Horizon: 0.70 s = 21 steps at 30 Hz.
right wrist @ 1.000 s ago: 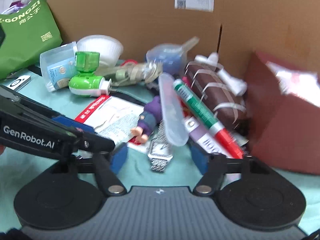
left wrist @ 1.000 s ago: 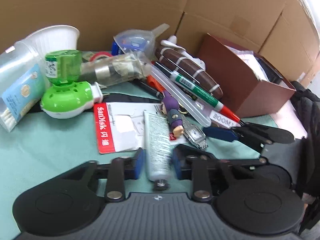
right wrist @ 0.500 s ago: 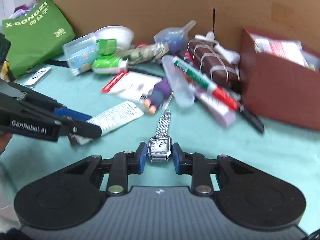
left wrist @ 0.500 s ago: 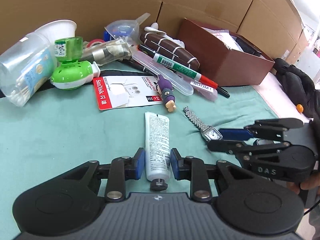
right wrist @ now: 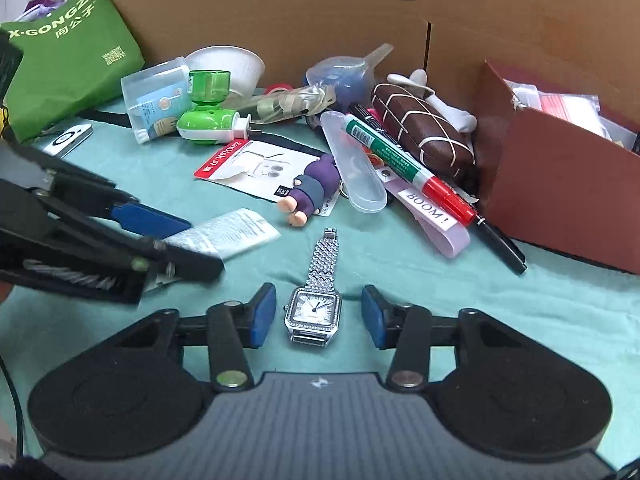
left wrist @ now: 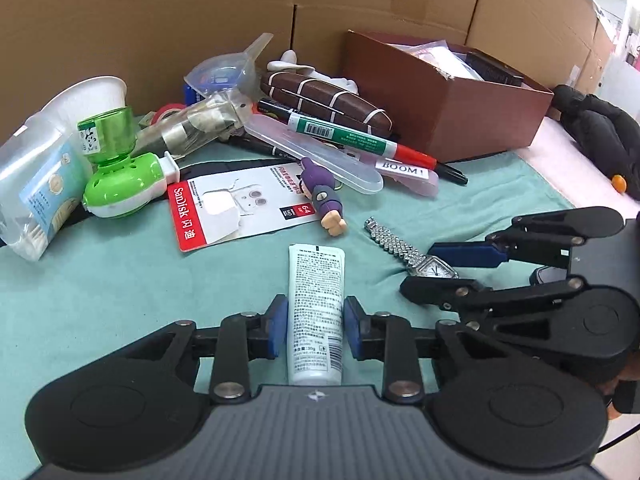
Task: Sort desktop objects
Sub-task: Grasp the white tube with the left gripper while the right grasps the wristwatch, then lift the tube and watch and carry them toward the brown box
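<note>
My left gripper (left wrist: 315,330) is shut on a white tube (left wrist: 316,308), low over the green cloth (left wrist: 100,280). The tube also shows in the right wrist view (right wrist: 232,234), held between the left gripper's blue pads. My right gripper (right wrist: 319,316) is open, its blue pads apart on either side of a silver watch (right wrist: 316,304) that lies flat on the cloth. In the left wrist view the watch (left wrist: 412,258) lies between the right gripper's fingers (left wrist: 468,254).
A pile lies beyond: purple figure (right wrist: 310,192), SanDisk card (left wrist: 224,208), green-and-red marker (right wrist: 400,164), clear case (right wrist: 352,166), brown quilted case (right wrist: 424,136), green plug-in device (left wrist: 120,176), cotton swab box (left wrist: 36,188). A brown box (left wrist: 448,92) stands right. Cardboard walls (right wrist: 280,20) behind.
Both grippers have drawn back from the pile toward the near cloth, the left with the tube. The right gripper, shut on the watch half a second ago, has opened and the watch lies free.
</note>
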Each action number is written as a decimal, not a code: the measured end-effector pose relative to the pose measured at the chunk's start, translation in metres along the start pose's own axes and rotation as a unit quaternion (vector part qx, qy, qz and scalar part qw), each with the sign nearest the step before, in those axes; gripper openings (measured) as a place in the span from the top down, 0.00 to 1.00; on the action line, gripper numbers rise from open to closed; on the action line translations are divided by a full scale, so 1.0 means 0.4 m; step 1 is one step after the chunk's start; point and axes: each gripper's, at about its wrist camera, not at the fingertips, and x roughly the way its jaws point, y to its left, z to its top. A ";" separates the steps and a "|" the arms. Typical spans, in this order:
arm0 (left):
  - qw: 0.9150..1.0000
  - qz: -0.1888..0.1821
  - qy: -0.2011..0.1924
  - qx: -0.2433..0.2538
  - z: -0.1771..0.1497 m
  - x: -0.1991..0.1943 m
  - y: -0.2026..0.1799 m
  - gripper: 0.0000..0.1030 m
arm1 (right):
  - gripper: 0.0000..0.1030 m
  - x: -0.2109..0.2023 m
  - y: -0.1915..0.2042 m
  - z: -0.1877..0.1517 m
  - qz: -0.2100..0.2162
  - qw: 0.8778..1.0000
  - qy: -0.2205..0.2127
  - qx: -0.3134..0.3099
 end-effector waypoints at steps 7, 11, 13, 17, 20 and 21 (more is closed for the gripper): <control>1.000 0.005 -0.006 0.011 -0.003 0.004 -0.010 0.69 | 0.70 -0.001 0.012 0.001 -0.011 1.000 0.000 -0.002; 1.000 -0.018 -0.004 -0.013 -0.003 -0.017 -0.012 0.69 | 0.72 -0.012 0.001 0.001 -0.001 1.000 0.008 0.023; 0.999 -0.023 -0.013 -0.018 0.001 -0.036 -0.020 0.72 | 0.72 -0.025 -0.016 -0.005 0.022 0.998 0.007 0.059; 0.998 -0.044 -0.029 -0.039 0.030 -0.072 -0.021 1.00 | 0.72 -0.067 -0.049 -0.001 0.049 0.993 -0.012 0.110; 0.997 -0.047 -0.053 -0.038 0.057 -0.100 -0.031 1.00 | 0.72 -0.110 -0.065 0.016 0.045 0.992 -0.040 0.115; 0.997 -0.045 -0.059 -0.037 0.064 -0.107 -0.035 1.00 | 0.72 -0.122 -0.073 0.022 0.047 0.991 -0.048 0.118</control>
